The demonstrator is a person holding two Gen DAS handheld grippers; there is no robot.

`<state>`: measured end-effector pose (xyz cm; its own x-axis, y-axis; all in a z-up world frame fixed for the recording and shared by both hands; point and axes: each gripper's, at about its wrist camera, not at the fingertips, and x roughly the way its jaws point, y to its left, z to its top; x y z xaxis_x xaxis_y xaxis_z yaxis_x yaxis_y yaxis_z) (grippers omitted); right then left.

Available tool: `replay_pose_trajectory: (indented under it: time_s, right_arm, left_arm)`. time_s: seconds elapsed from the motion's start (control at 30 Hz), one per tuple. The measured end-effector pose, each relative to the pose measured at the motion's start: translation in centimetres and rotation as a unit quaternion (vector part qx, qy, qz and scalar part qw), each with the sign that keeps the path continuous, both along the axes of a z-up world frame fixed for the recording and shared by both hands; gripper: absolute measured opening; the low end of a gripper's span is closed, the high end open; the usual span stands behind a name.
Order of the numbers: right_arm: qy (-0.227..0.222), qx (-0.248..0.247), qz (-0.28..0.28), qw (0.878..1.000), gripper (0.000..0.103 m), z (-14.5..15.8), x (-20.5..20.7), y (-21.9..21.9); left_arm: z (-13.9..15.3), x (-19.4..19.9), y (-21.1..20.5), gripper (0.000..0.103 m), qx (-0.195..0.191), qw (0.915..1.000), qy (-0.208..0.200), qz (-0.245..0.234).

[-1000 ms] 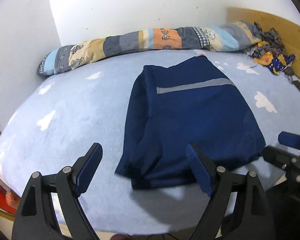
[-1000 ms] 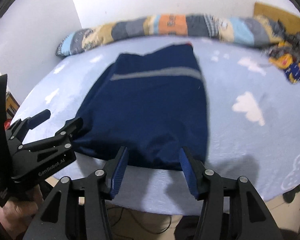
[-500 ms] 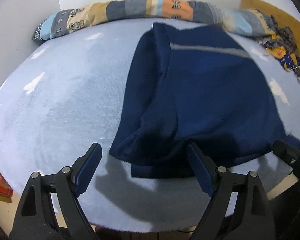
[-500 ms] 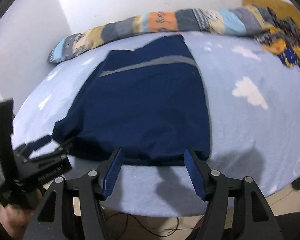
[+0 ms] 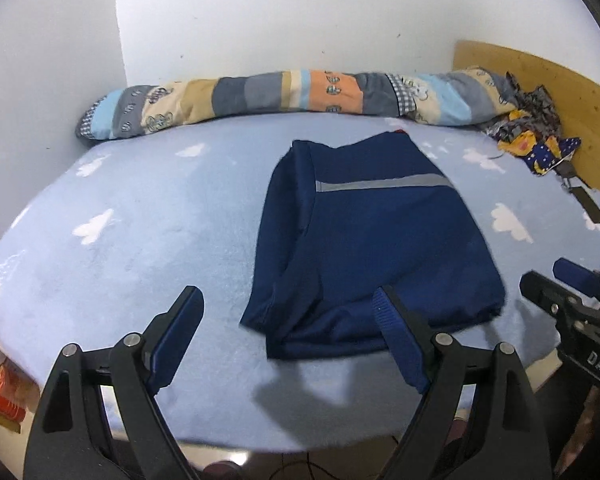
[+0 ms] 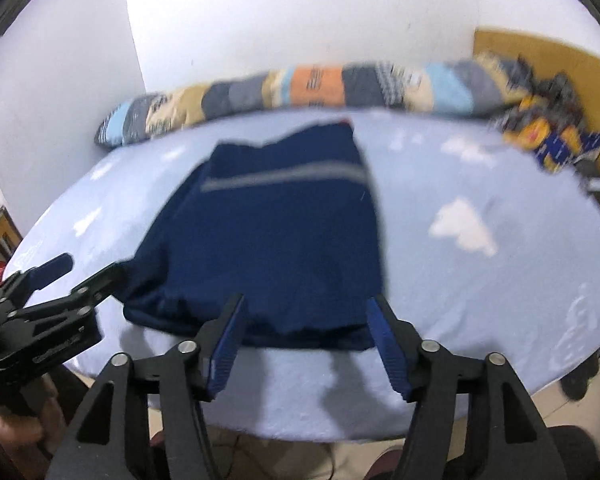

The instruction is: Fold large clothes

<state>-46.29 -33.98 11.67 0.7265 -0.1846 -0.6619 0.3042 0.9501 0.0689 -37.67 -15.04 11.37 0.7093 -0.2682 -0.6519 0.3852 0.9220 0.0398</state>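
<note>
Left wrist view: navy garment (image 5: pixel 380 248) lies folded into a rough rectangle on the pale blue cloud-print bedsheet (image 5: pixel 140 240), a grey stripe (image 5: pixel 380 183) running across its upper part. Left edge shows a doubled layer, a narrower panel sitting beside the main body. Near hem faces the bed's front edge.

Left gripper (image 5: pixel 288 308) hangs over the front of the bed with jaws spread wide, nothing between them; its right finger overlaps the garment's near hem in the picture, contact uncertain. Right gripper (image 5: pixel 540 280) enters from the right edge, just beside the garment's lower right corner.

Right wrist view (blurred): right gripper (image 6: pixel 304 316) also spread wide and empty, both fingertips at the garment's (image 6: pixel 276 240) near hem. Left gripper (image 6: pixel 88 268) visible at the left, its tip at the garment's lower left corner; touching or not, cannot tell.

Patchwork bolster (image 5: pixel 284 96) lies along the white wall at the far side. Crumpled patterned cloth (image 5: pixel 536 136) sits at the far right against a wooden headboard (image 5: pixel 540 80).
</note>
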Motion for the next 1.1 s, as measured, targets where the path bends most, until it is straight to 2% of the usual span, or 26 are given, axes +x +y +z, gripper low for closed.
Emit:
replay_pose_trajectory:
  time_s: [0.03,0.1,0.17,0.23,0.37,0.57,0.77,1.1]
  right_arm:
    - [-0.007,-0.005,0.0,1.0,0.066,0.4,-0.8,0.3]
    - [-0.029,-0.024,0.008,0.999,0.07,1.5,-3.0,1.7]
    - [-0.045,-0.038,0.017,0.998,0.083,2.0,-4.9,2.8]
    - [-0.056,-0.054,0.029,0.997,0.088,2.2,-5.7,3.8]
    - [-0.047,-0.074,0.042,0.995,0.089,2.1,-4.8,4.6]
    - [-0.037,-0.061,0.042,0.997,0.089,1.7,-4.5,4.5]
    - [-0.025,-0.059,0.045,0.997,0.089,1.1,-4.1,4.6]
    - [-0.017,-0.044,0.048,0.998,0.089,0.6,-3.6,4.2]
  left_arm:
    - [0.4,-0.8,0.4,0.089,0.003,1.0,0.003,0.006]
    - [1.0,-2.0,1.2,0.103,0.009,0.9997,0.009,0.021]
    - [1.5,-2.8,2.3,0.103,-0.007,0.9997,0.005,0.023]
    - [2.2,-3.3,3.2,0.103,-0.026,0.9993,-0.015,0.024]
    - [2.5,-3.3,2.8,0.103,-0.03,0.9992,-0.024,0.01]
    - [1.4,-3.2,1.2,0.103,0.0,0.9999,-0.006,-0.015]
    - [0.3,-2.1,1.0,0.103,0.006,0.9993,0.035,-0.007]
    - [-0.7,-1.5,0.7,0.103,0.016,0.9984,0.053,0.002]
